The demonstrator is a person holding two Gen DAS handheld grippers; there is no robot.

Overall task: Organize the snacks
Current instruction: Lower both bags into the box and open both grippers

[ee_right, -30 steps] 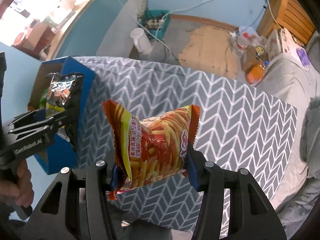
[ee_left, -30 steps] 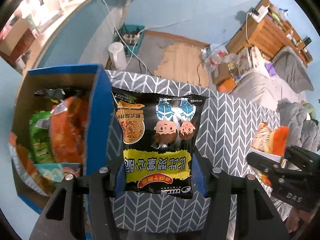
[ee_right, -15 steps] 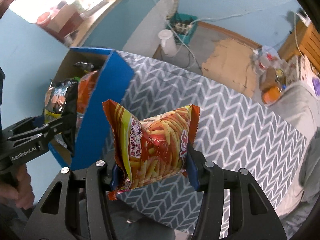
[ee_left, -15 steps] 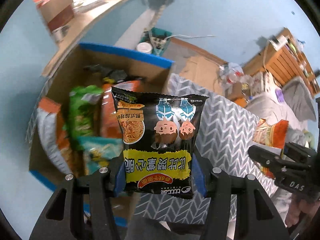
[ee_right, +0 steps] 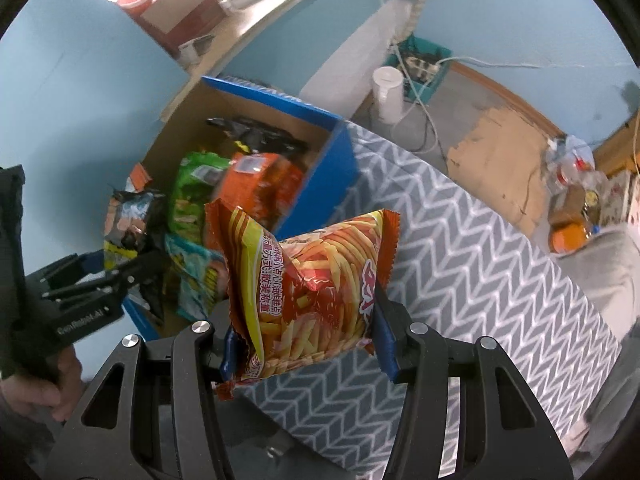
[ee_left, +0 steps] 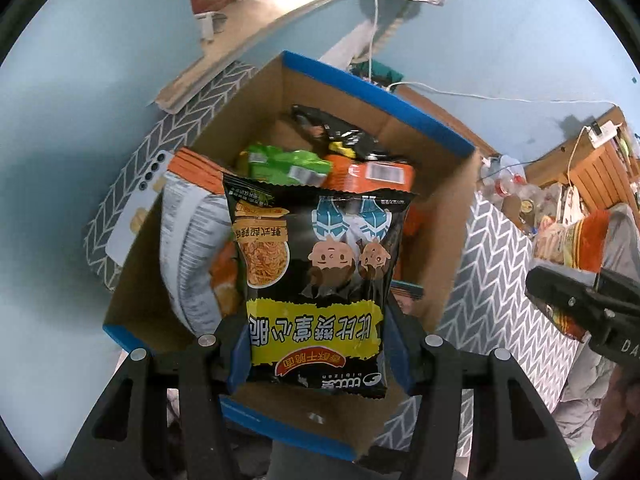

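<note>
Left gripper (ee_left: pixel 316 354) pinches the black noodle-snack packet with yellow band (ee_left: pixel 316 280) directly over the open blue-edged cardboard box (ee_left: pixel 400 112), already holding green and orange packets. Right gripper (ee_right: pixel 306 344) clamps the orange-red fries-print snack bag (ee_right: pixel 312 280) above the grey chevron-patterned tabletop (ee_right: pixel 460 264), beside the box. Best move: lower the black packet past the rim into the free near corner, then let go. A second ago both packets hung over the tabletop; both have since shifted toward the box.
</note>
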